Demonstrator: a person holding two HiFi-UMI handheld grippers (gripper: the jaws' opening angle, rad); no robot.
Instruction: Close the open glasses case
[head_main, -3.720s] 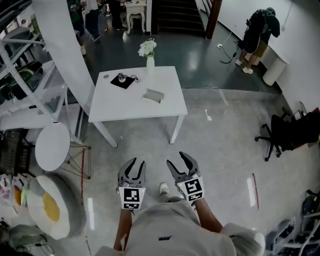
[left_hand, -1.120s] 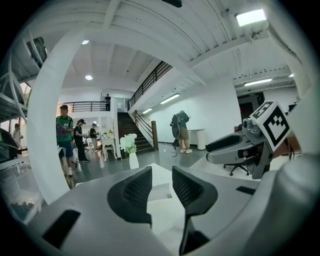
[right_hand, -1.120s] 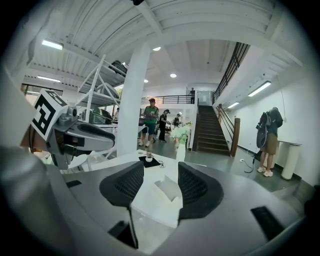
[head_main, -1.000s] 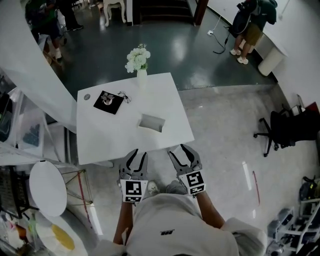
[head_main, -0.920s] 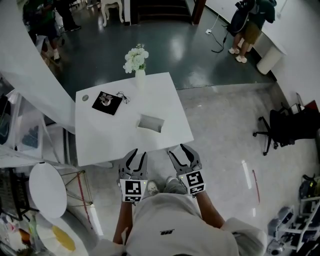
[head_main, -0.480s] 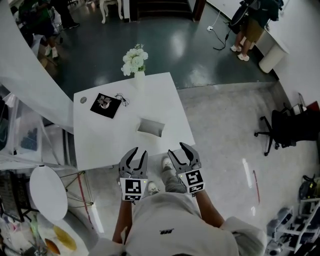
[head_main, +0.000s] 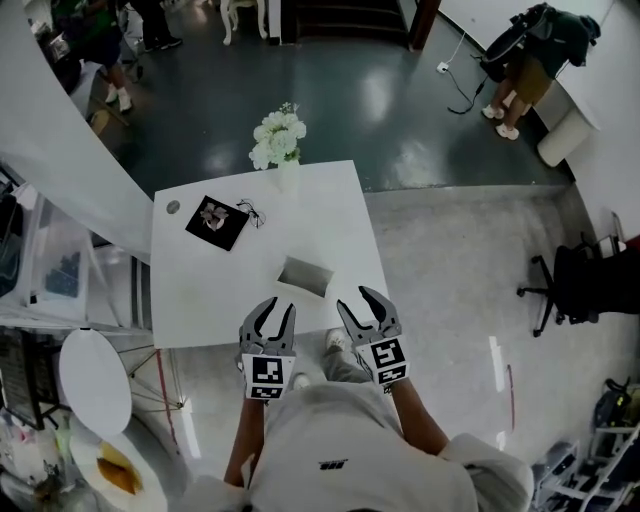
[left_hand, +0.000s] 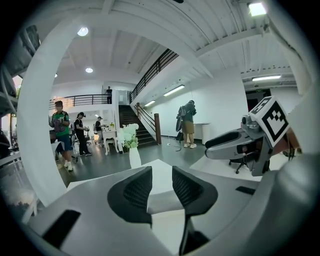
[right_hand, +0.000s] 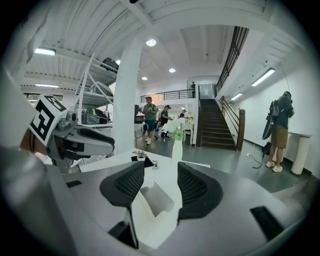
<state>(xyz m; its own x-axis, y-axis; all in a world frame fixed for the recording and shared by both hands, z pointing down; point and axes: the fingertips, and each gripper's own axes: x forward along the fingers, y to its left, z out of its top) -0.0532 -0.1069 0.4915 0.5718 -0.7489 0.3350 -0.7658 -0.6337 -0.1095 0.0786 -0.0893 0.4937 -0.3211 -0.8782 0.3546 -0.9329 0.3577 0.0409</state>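
Glasses case (head_main: 304, 275): on the white tabletop (head_main: 200, 290), towards the near edge and right of centre. It is open, with the lid tilted up. It's a pale grey, smooth, boxy oblong. Can't tell whether anything is inside; the interior reads as plain grey from the head view and the right gripper view.

Left gripper (head_main: 273, 315): jaws apart, nothing between them. The left gripper view shows only bare tabletop through the gap. The pads are black with a fine ribbed grid texture, on a grey curved shell.

Right gripper (head_main: 358, 307): jaws also apart and empty. The case sits past them on the tabletop, framed in the gap, with no contact. Same black ribbed pads.

Both grippers hang side by side over the near edge of the tabletop, apart from the case. The case is ahead of them, roughly between the two.

Other containers: a slim white vase (head_main: 288, 177) stands upright at the far edge and holds a bunch of white flowers (head_main: 276, 139).

Also on the tabletop:
- A flat black square mat (head_main: 217, 221) at far left, with a small pale item on it that is too small to identify.
- A thin dark wiry thing (head_main: 250, 211) just beside the mat.
- A small round disc (head_main: 173, 207) near the far left corner.

The tabletop is matte white and rectangular. The floor is glossy dark beyond it and pale grey polished to the right.
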